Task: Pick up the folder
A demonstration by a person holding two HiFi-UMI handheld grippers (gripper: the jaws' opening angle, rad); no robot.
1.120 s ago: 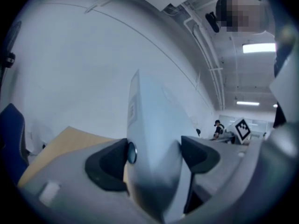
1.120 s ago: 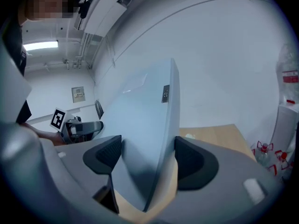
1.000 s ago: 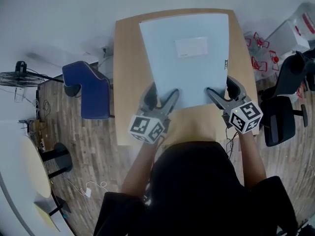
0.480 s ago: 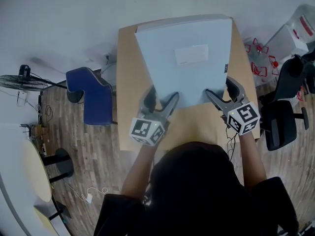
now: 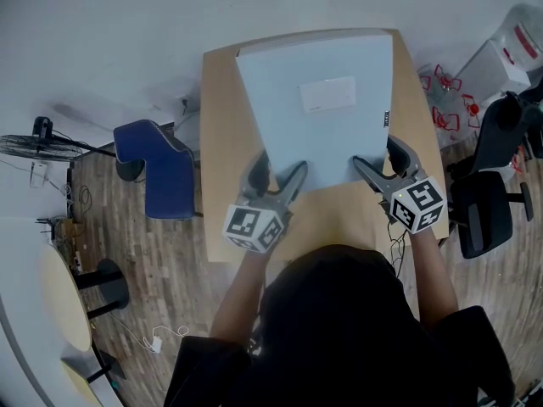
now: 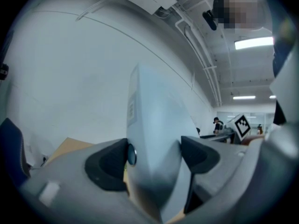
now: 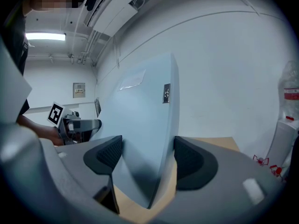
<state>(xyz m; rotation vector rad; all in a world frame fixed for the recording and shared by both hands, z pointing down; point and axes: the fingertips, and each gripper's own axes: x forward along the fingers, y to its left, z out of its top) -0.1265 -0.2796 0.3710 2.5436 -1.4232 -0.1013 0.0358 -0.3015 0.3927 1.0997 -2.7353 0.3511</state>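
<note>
Left claw (image 5: 278,170) and right claw (image 5: 379,155) both pinching pale blue folder (image 5: 318,130), white label (image 5: 327,94) unreadable

Shot steeply down from the head, and close along left gripper (image 5: 278,170) and right gripper (image 5: 379,155), sharing the folder (image 5: 318,100).

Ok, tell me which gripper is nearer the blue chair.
Left. The left gripper grips the folder's near-left corner, on the table side beside the blue chair; the right gripper grips the near-right corner, farther across the table.
</note>
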